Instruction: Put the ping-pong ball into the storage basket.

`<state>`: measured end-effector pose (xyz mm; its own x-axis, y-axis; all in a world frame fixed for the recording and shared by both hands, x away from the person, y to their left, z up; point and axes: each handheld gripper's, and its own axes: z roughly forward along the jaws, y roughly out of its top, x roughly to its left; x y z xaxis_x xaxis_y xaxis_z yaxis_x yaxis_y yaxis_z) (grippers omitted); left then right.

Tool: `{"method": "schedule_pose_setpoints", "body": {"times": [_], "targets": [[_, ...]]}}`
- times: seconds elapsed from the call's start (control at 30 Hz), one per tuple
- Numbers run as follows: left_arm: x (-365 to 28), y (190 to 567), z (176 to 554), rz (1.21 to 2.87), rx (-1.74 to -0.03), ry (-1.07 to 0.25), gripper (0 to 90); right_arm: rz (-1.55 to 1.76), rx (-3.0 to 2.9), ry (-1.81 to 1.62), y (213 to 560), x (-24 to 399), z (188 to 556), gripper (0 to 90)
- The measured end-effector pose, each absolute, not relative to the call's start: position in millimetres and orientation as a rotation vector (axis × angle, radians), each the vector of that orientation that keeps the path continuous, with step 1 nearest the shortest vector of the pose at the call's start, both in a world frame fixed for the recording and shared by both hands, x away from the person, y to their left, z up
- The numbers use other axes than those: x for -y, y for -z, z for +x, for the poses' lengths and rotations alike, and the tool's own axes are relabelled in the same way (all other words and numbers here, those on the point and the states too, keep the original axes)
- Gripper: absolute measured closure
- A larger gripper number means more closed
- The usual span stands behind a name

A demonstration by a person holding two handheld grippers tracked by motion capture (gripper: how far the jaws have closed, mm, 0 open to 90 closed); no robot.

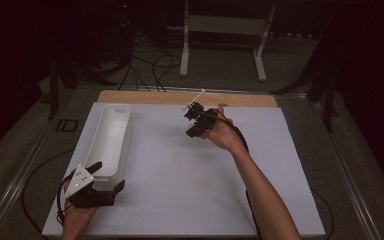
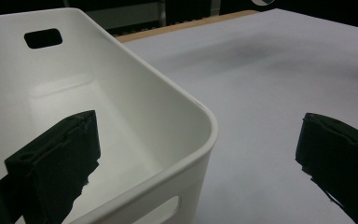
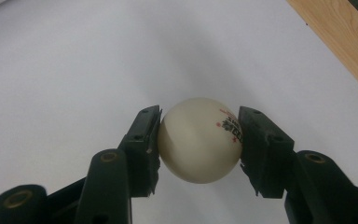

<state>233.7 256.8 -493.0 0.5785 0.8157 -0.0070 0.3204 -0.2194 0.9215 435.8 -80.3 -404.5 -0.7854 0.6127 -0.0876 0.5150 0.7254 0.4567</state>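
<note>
A white ping-pong ball with red print sits pinched between the two black jaws of my right gripper, just above the white table sheet. In the high view that right gripper is at the far middle of the table, held in a hand. My left gripper stands open at the near left. Its jaws straddle the near end wall of a long white bin. In the left gripper view one jaw is inside the bin and the other is outside over the sheet, so the left gripper grips nothing.
A white sheet covers the table, with a wooden strip along its far edge. Beyond the table, a white frame stand and cables are on the dark floor.
</note>
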Motion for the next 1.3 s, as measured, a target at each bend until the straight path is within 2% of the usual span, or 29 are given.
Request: {"method": "schedule_pose_setpoints", "body": {"times": [1.3], "targets": [[-257, 493, 234, 1.794, -0.932, -0.610, 0.4, 0.823, -2.688, -0.656, 386, 61, 429, 49.9]]}}
